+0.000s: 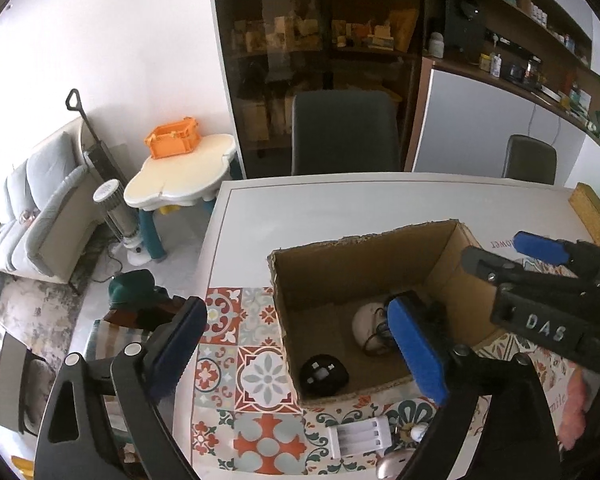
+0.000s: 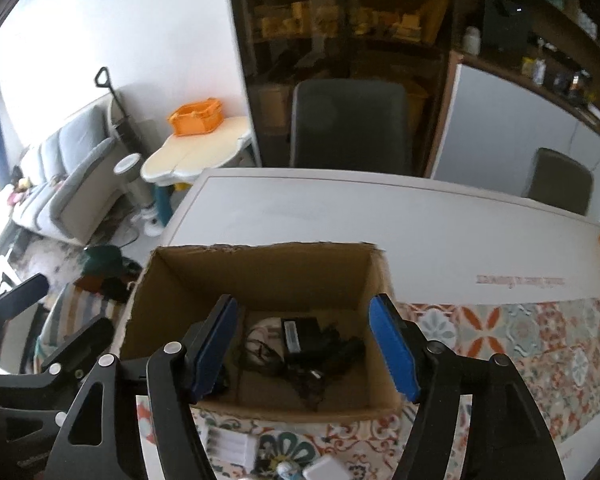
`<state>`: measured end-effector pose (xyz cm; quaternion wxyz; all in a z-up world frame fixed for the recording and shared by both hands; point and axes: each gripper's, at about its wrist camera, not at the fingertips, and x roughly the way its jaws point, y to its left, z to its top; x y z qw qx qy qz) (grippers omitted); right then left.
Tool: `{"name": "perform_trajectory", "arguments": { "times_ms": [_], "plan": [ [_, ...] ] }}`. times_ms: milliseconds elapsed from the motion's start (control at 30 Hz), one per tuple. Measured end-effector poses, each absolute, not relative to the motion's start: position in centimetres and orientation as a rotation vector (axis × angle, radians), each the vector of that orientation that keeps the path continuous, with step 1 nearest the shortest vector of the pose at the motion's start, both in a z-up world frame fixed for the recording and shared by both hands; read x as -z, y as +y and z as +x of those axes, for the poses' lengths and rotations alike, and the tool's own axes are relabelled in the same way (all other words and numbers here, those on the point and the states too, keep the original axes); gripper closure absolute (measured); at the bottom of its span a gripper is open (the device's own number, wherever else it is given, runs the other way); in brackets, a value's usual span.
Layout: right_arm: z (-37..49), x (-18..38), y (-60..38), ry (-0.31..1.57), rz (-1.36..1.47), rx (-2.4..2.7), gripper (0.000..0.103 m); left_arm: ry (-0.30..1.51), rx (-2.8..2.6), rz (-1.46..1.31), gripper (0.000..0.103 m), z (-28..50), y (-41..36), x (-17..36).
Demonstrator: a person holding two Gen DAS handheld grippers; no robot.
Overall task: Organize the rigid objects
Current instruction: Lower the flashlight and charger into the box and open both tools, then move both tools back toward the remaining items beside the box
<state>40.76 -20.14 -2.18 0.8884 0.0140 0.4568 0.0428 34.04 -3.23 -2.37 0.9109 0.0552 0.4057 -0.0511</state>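
- You are working at a white table (image 1: 340, 208) in a living room; a tile-patterned mat (image 1: 256, 368) is covering its near part, and two grey chairs are standing behind the far edge.
- One open cardboard box (image 1: 340, 264) is sitting on the table, partly on the mat.
- Inside the box, in the left wrist view, three things are lying on the floor: one round black object (image 1: 324, 374) near the front wall, one white rounded object (image 1: 366, 322) further back, and one black power adapter (image 2: 300, 334) with its tangled cord, touching the white object.
- In front of the box, on the mat, one white ribbed battery charger (image 1: 360, 436) is lying; just beside it are small pale items I cannot identify.
- Your left gripper (image 1: 296, 360) is hanging over the front left corner of the box, its jaws spread wide with nothing between the blue pads.
- Your right gripper (image 2: 304, 356) is pointing down into the box above the adapter, jaws standing apart, pads touching nothing.
- One orange crate (image 1: 172, 140) is resting on one small cream side table (image 1: 180, 180) beside one grey sofa (image 1: 40, 208).
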Motion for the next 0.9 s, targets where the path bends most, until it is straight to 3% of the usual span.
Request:
{"name": "perform_trajectory", "arguments": {
  "times_ms": [233, 900],
  "plan": [
    [36.7, 1.3, -21.4, 0.931, 0.054, -0.05, 0.029, 0.81, 0.097, 0.111, 0.003, 31.1, -3.3, 2.0],
    [27.7, 3.8, -24.1, 0.956, 0.095, -0.028, 0.029, 0.902, 0.188, 0.112, 0.003, 24.1, -6.0, 5.5]
  ]
}}
